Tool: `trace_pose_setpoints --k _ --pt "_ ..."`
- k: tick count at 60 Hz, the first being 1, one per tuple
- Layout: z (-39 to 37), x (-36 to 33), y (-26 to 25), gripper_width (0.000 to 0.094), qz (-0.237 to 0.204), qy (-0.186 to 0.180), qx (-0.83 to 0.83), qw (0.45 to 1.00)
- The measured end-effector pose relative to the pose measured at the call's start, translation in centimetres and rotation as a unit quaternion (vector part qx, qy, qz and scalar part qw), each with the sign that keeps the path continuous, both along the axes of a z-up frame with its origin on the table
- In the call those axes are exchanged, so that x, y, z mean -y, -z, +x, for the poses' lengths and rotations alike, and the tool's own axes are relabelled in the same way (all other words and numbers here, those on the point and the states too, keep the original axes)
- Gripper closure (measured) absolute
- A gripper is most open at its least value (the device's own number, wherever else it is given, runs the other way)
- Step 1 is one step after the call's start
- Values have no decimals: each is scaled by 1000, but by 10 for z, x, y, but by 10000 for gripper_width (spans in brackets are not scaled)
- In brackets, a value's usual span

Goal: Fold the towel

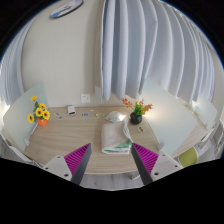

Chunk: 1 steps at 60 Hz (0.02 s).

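Towel lying folded on wooden table just ahead of gripper, fingers spread apart and empty, sunflowers at left, potted flowers at right, white curtains behind

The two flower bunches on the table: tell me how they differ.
The yellow flowers are a fuller, all-yellow bunch beyond the gripper's left finger; the orange flowers are a sparser mix of orange-red blooms and green leaves beyond its right finger. The orange flowers stand in a dark pot; the yellow flowers' holder is unclear. Both rest on the table, flanking the folded towel.
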<state>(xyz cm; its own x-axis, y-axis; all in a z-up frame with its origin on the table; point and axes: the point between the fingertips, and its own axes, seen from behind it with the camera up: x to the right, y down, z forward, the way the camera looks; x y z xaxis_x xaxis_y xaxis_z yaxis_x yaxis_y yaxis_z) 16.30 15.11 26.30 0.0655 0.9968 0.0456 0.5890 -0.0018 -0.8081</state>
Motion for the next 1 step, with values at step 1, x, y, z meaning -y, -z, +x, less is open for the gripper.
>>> trace_pose_setpoints --k 1 --pt "0 1 1 86 -4 -2 1 1000"
